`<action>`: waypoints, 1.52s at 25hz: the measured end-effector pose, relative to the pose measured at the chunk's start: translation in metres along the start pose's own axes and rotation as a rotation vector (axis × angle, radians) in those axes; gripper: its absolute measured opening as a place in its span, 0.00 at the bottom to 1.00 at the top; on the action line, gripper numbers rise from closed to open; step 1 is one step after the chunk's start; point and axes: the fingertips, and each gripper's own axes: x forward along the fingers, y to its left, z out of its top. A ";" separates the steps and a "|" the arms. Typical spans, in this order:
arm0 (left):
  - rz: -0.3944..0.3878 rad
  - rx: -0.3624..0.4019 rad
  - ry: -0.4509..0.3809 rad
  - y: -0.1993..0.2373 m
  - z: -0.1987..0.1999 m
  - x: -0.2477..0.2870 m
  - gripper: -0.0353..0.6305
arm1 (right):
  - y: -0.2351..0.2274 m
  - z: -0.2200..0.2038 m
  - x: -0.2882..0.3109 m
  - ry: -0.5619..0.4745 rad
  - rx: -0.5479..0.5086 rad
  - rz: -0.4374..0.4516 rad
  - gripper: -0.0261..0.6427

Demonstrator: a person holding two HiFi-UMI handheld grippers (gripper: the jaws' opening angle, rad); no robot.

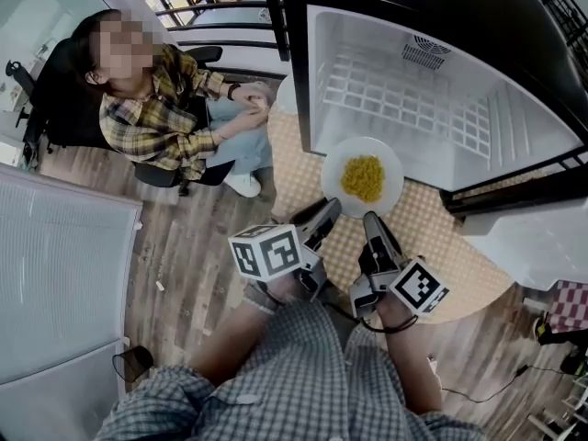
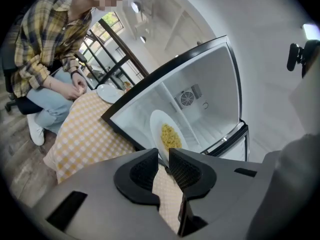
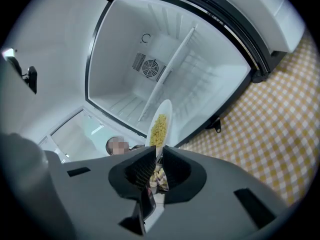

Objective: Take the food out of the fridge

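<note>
Facing an open fridge (image 1: 367, 35): white inside, wire shelf (image 1: 404, 99) across the far part, black frame (image 1: 296, 62) closing in at the left and right of the mouth. In front of that mouth, a worktop (image 1: 441, 246) under yellow-checked cloth, with bare cloth near left and near right of the plate and a curved edge at the near right. Past the worktop's left edge, open wooden floor (image 1: 193, 255), then a seated person (image 1: 161, 113) in a plaid shirt at far left and a pale ribbed panel (image 1: 64, 283) at near left. Pinching a white plate (image 1: 391, 165) by its near rim with both tools: left hand-held gripper (image 1: 328, 209) clamped on the near-left of the rim, right hand-held gripper (image 1: 370, 220) clamped on the near-right, close beside each other. Held just outside the fridge's lower front edge, over the cloth; cannot tell whether touching it. Round, shallow, plain white, with a small heap of yellow food (image 1: 362, 178) in the middle and a wide bare rim all round.
</note>
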 end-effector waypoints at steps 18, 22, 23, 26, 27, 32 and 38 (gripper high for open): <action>0.169 -0.106 0.145 0.089 -0.062 -0.006 0.16 | -0.070 -0.074 0.019 0.167 0.014 -0.149 0.09; 0.192 -0.131 0.200 0.106 -0.074 0.000 0.17 | -0.088 -0.082 0.023 0.187 0.028 -0.187 0.09; 0.198 -0.133 0.216 0.109 -0.077 0.002 0.17 | -0.092 -0.084 0.024 0.193 0.034 -0.197 0.09; 0.214 -0.126 0.251 0.117 -0.085 0.006 0.18 | -0.103 -0.088 0.025 0.208 0.049 -0.220 0.09; 0.219 -0.126 0.260 0.119 -0.087 0.006 0.18 | -0.106 -0.090 0.025 0.213 0.055 -0.228 0.09; 0.243 -0.117 0.302 0.127 -0.098 0.009 0.18 | -0.120 -0.098 0.024 0.235 0.090 -0.258 0.09; 0.289 -0.014 0.366 0.132 -0.102 0.013 0.19 | -0.129 -0.103 0.025 0.266 0.090 -0.288 0.10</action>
